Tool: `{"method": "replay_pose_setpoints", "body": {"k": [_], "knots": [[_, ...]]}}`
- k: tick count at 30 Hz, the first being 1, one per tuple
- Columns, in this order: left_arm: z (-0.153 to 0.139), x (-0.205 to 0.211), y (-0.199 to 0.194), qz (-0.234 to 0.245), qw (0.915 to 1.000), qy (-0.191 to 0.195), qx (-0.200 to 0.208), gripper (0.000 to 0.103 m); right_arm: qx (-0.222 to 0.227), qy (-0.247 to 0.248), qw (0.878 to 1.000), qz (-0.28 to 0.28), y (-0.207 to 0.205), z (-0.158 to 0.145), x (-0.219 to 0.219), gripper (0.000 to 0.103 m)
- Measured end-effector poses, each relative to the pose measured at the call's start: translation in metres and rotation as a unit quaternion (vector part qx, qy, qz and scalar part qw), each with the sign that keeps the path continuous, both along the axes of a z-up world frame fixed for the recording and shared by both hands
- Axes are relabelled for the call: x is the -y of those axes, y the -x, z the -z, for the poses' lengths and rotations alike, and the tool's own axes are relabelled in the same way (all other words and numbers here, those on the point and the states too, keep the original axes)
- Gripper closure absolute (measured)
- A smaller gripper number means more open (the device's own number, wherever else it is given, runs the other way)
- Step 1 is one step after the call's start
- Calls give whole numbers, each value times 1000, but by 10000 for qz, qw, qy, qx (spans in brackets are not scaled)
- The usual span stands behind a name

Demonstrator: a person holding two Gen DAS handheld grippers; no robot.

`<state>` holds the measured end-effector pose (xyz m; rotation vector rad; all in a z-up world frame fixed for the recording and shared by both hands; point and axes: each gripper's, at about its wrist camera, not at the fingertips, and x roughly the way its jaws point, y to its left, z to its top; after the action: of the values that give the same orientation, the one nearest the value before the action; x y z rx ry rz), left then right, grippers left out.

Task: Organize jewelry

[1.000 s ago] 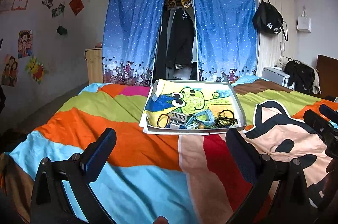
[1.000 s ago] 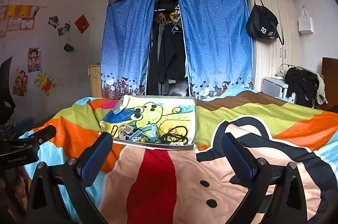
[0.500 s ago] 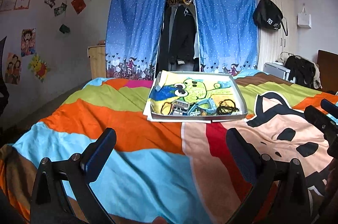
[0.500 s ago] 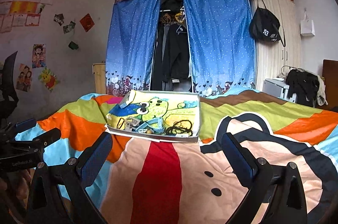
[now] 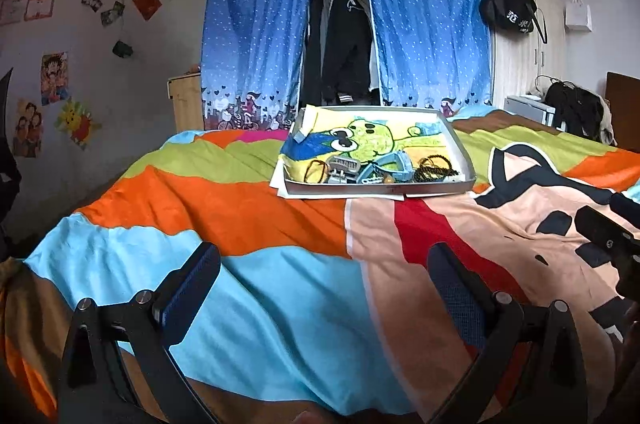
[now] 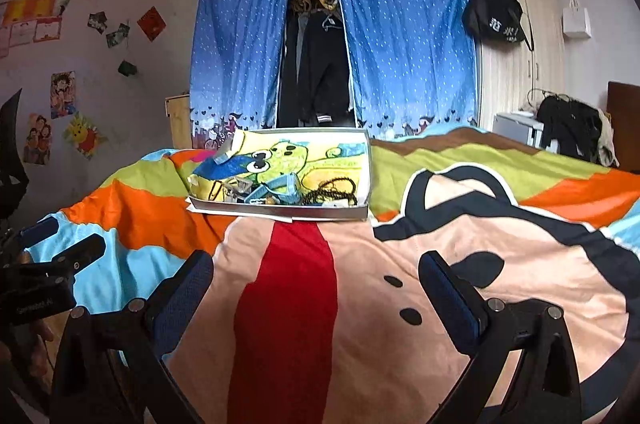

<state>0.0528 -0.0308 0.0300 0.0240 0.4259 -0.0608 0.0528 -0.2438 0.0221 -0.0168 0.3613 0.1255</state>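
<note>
Colourful bedspread held the jewelry tray well ahead; left gripper and right gripper both spread, empty, approach step, next reach the tray.

One shallow grey rectangular tray lined with one green-and-yellow cartoon drawing rests on one bed covered by a multicoloured patchwork-print quilt. Inside the tray: one coil of black beaded necklace, one thin dark ring-shaped bangle, one light-blue band-shaped bracelet, one grey comb-like clip; smaller pieces cannot be counted. Two blue dotted curtains hang behind. Two claws: left claw, right claw.
</note>
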Motion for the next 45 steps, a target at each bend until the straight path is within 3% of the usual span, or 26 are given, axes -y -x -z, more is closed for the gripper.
{"method": "replay_pose_setpoints", "body": {"k": [15,45], "knots": [[21,1,1,41,9996,-6,-279,1,-142,-105,9998,99,-2,11,10,0],[17,-5,4,-11,9996,189,-231,1,-30,-64,10000,33,0,7,5,0]]}}
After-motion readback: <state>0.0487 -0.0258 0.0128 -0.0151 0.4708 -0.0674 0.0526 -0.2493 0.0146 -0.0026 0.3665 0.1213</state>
